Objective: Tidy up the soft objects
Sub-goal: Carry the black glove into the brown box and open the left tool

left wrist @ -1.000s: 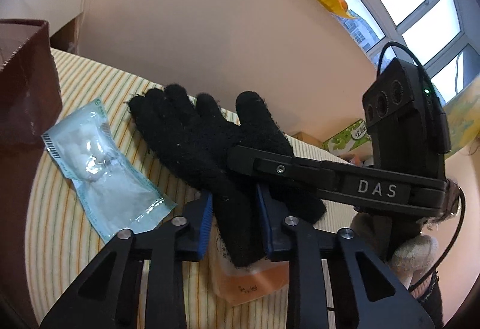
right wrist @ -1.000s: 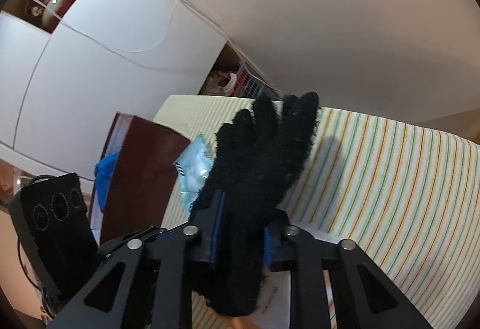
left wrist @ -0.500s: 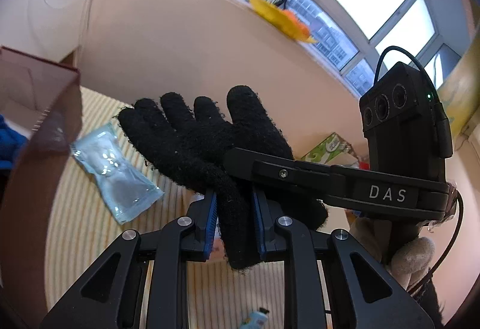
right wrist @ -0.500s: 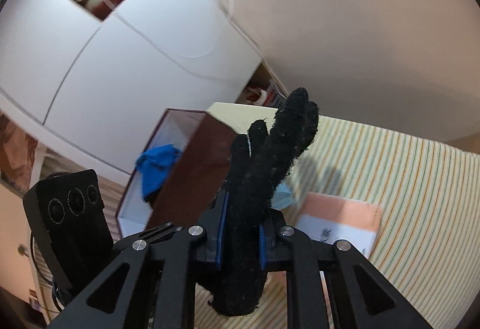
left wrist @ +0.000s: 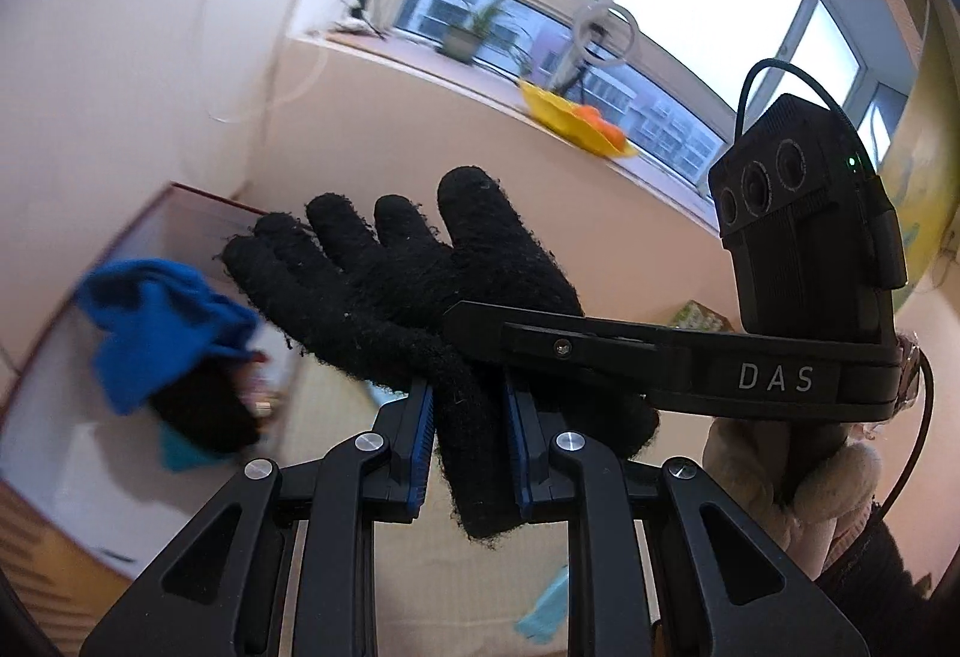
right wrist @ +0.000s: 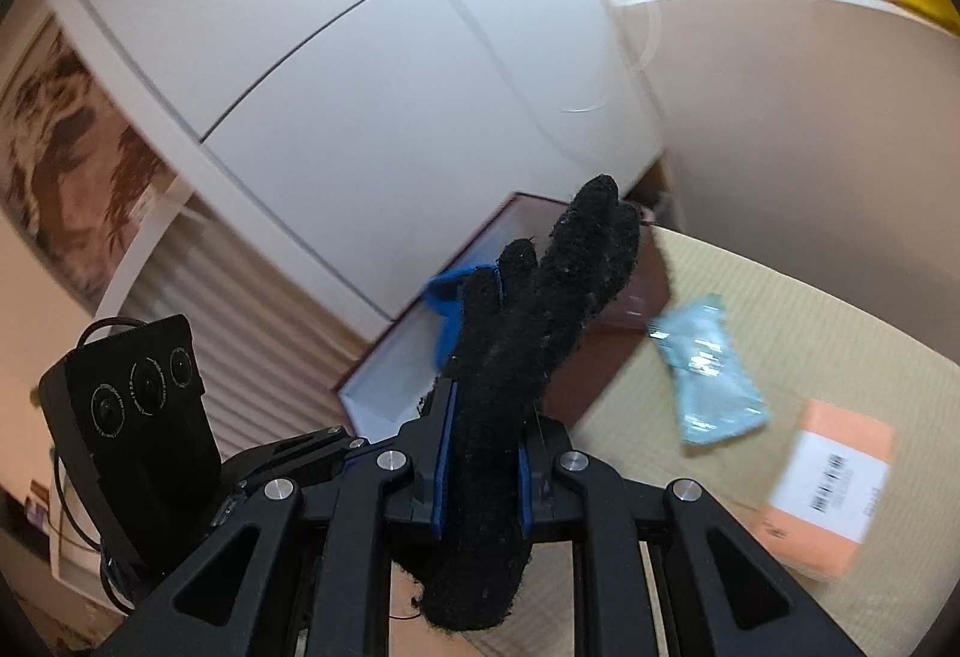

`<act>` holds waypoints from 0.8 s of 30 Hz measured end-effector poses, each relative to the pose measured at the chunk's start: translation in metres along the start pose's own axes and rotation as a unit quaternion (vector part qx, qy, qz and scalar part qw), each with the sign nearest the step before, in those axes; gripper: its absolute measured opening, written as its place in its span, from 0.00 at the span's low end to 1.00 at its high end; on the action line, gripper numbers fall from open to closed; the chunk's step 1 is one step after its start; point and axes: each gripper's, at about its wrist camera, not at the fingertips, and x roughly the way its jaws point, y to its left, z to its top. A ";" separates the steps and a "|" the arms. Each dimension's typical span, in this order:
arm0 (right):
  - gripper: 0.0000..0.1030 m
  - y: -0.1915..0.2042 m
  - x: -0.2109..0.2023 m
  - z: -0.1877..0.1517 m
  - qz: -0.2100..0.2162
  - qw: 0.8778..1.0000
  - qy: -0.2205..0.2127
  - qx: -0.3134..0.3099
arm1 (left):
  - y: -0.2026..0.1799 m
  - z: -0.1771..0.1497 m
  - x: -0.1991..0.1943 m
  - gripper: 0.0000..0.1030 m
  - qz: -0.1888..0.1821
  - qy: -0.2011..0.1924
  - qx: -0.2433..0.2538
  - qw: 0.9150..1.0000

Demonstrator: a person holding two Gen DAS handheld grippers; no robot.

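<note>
Both hand-held grippers, left (left wrist: 468, 441) and right (right wrist: 480, 468), clamp black glove (left wrist: 420, 285); box (right wrist: 420, 357) ahead-left, nearer left one.

Striped tablecloth (right wrist: 810, 321) has an orange parcel (right wrist: 822, 483) by its right edge; yellow bowl (left wrist: 570, 123) and potted plant (left wrist: 468, 33) up on the windowsill (left wrist: 420, 60).

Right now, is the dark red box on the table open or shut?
Open. The dark red box has no lid on top, and its white inside shows with a blue cloth lying in it.
</note>
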 end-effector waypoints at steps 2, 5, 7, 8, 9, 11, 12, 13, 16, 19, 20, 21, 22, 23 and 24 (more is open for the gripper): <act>0.15 0.013 0.012 0.002 0.008 1.000 0.004 -0.008 | 0.014 0.001 -0.011 0.18 0.017 -0.007 0.000 1.000; 0.15 0.031 0.033 0.003 0.013 1.000 0.011 -0.021 | 0.032 -0.001 -0.018 0.18 0.039 -0.010 -0.006 0.999; 0.15 0.041 0.049 0.003 0.015 0.999 0.018 -0.027 | 0.045 -0.003 -0.022 0.18 0.052 -0.009 -0.011 0.999; 0.15 0.045 0.056 0.003 0.017 0.999 0.021 -0.028 | 0.049 -0.003 -0.023 0.18 0.057 -0.008 -0.013 0.998; 0.15 0.047 0.064 0.002 0.018 0.999 0.026 -0.028 | 0.053 -0.004 -0.024 0.18 0.063 -0.006 -0.015 0.998; 0.15 0.052 0.078 0.003 0.019 0.999 0.033 -0.031 | 0.064 -0.006 -0.026 0.18 0.073 -0.005 -0.020 0.997; 0.15 0.054 0.085 0.004 0.018 0.999 0.036 -0.032 | 0.068 -0.007 -0.025 0.18 0.077 -0.004 -0.022 0.997; 0.15 0.055 0.090 0.004 0.017 0.999 0.038 -0.034 | 0.072 -0.008 -0.025 0.18 0.081 -0.003 -0.023 0.996; 0.15 0.058 0.107 0.003 0.013 0.998 0.046 -0.034 | 0.083 -0.011 -0.024 0.18 0.091 0.002 -0.027 0.995; 0.15 0.057 0.119 0.001 0.007 0.998 0.059 -0.033 | 0.092 -0.016 -0.019 0.18 0.098 0.012 -0.029 0.995; 0.15 0.055 0.121 0.000 0.005 0.998 0.062 -0.033 | 0.094 -0.017 -0.017 0.18 0.100 0.016 -0.029 0.994; 0.17 0.054 0.125 -0.001 0.001 0.997 0.067 -0.033 | 0.094 -0.018 -0.015 0.18 0.103 0.021 -0.028 0.994; 0.18 0.054 0.128 -0.002 -0.004 0.997 0.072 -0.034 | 0.097 -0.020 -0.012 0.19 0.112 0.027 -0.027 0.993; 0.19 0.052 0.130 -0.003 -0.011 0.996 0.076 -0.034 | 0.098 -0.023 -0.012 0.20 0.119 0.031 -0.027 0.992; 0.28 0.051 0.132 -0.005 -0.019 0.996 0.083 -0.034 | 0.102 -0.026 -0.013 0.22 0.125 0.035 -0.029 0.991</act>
